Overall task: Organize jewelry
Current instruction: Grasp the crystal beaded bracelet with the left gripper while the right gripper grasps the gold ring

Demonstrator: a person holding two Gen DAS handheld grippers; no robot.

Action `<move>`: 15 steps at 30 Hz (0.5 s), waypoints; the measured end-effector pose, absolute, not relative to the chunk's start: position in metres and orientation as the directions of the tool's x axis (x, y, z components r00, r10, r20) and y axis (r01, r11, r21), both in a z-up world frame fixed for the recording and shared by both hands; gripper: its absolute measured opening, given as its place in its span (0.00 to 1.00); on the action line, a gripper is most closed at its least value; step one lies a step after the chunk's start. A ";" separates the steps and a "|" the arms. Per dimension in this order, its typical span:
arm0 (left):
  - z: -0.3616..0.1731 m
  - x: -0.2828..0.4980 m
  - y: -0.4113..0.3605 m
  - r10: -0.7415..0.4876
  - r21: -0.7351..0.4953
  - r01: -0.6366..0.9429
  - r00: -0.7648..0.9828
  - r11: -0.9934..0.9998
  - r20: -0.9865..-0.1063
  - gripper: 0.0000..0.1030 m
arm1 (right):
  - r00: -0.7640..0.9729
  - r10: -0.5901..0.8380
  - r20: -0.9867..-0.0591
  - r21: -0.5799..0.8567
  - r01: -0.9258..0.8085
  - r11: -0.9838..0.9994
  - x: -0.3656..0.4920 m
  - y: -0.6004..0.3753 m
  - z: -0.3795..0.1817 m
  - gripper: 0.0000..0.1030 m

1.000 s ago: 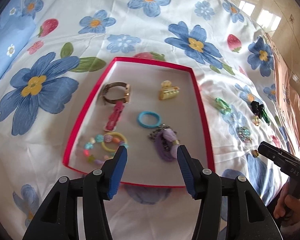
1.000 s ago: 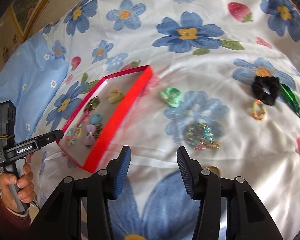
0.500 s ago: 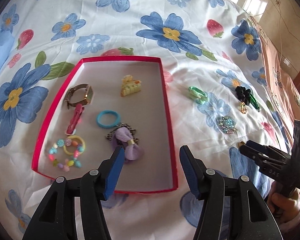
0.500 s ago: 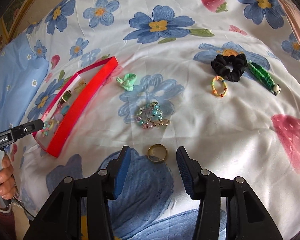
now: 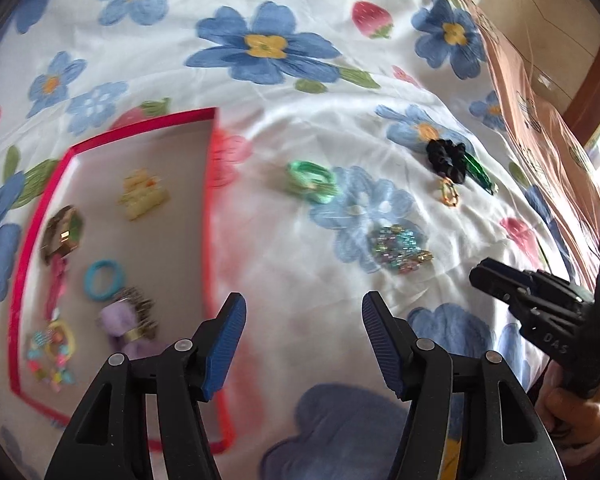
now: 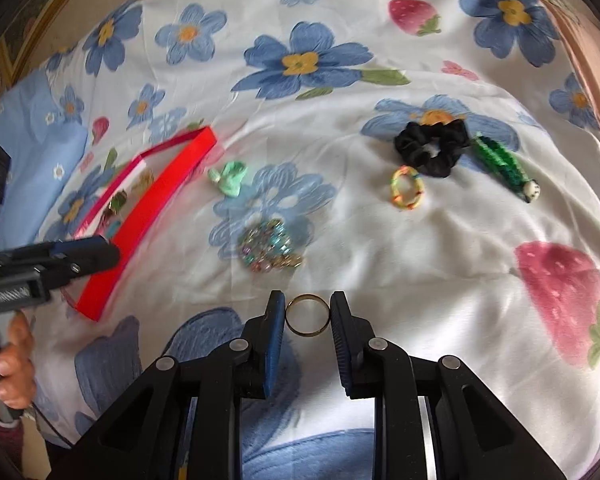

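Observation:
A red tray lies on the flowered bedsheet and holds several pieces: a watch, a yellow claw clip, a blue ring, a purple bow, beads. My left gripper is open and empty beside the tray's right rim. My right gripper has its jaws close around a gold ring lying on the sheet; the pads sit at its sides and look nearly touching. A beaded bracelet, green tie, black scrunchie, rainbow band and green clip lie loose.
The tray also shows in the right wrist view, to the left. A brown cardboard box borders the bed on the right. A blue pillow lies at far left.
My right gripper moved forward onto the gold ring and narrowed its jaws around it. My left gripper swung right, away from over the tray, still open.

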State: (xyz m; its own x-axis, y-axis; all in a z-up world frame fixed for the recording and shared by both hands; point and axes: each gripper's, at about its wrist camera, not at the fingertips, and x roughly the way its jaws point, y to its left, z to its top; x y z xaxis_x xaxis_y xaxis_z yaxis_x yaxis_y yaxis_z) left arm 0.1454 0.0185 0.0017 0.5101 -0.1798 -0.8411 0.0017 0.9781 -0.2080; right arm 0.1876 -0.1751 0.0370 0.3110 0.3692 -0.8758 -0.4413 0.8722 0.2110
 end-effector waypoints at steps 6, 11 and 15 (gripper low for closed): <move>-0.027 0.190 -0.021 -0.221 -0.209 0.078 0.467 0.975 -0.856 0.70 | 0.344 0.379 -0.859 0.236 -0.389 0.890 0.201 -0.199 0.048 0.23; -0.045 0.216 -0.042 -0.195 -0.164 0.107 0.468 0.981 -0.862 0.69 | 0.343 0.387 -0.856 0.264 -0.353 0.897 0.205 -0.210 0.046 0.23; -0.053 0.228 -0.054 -0.181 -0.135 0.129 0.478 0.982 -0.859 0.46 | 0.344 0.391 -0.854 0.275 -0.339 0.899 0.207 -0.214 0.044 0.23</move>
